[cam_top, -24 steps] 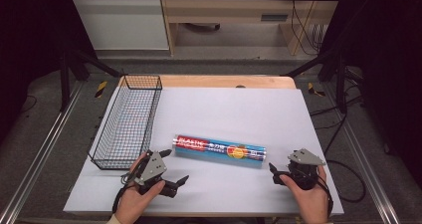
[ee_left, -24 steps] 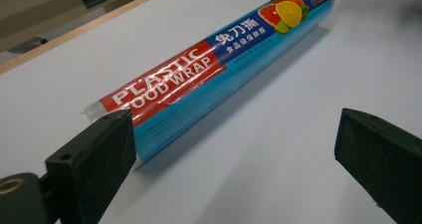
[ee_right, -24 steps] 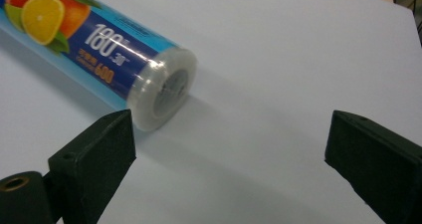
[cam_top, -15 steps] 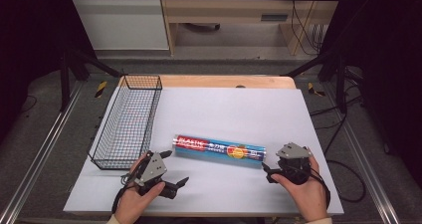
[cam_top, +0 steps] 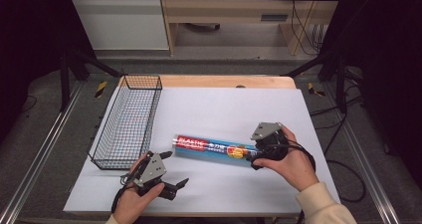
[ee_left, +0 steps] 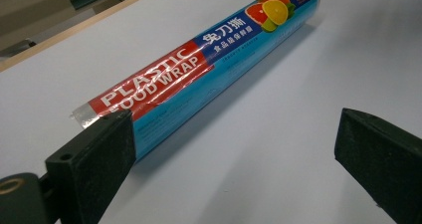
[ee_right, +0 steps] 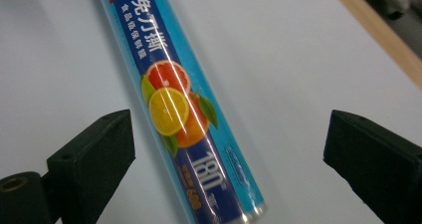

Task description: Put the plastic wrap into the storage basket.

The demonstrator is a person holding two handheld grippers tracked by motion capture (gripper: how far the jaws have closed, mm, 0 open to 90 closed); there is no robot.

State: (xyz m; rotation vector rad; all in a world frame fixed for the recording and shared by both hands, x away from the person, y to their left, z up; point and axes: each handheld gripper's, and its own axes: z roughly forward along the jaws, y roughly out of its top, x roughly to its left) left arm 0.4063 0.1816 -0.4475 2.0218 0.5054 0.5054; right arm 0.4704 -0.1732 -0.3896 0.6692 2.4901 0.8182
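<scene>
A roll of plastic food wrap (cam_top: 214, 147), blue and red with orange fruit printed on it, lies flat on the white table, running left to right. My right gripper (cam_top: 253, 155) is at its right end. In the right gripper view the roll (ee_right: 184, 114) lies between the wide-apart jaws of that gripper (ee_right: 231, 139), and neither pad touches it. My left gripper (cam_top: 175, 168) rests near the front edge, below the roll's left end. In the left gripper view that gripper (ee_left: 234, 149) is open on bare table, with the roll (ee_left: 199, 69) just beyond its left jaw.
A black wire basket (cam_top: 106, 119) stands lengthwise along the table's left side, close to the roll's left end. The white sheet (cam_top: 224, 109) covers the table up to a wooden strip (cam_top: 224, 81) at the far edge. Metal rails run along both sides.
My right gripper has moved left and slightly forward, from beside the roll's right end to over it. The left gripper and the roll have stayed put.
</scene>
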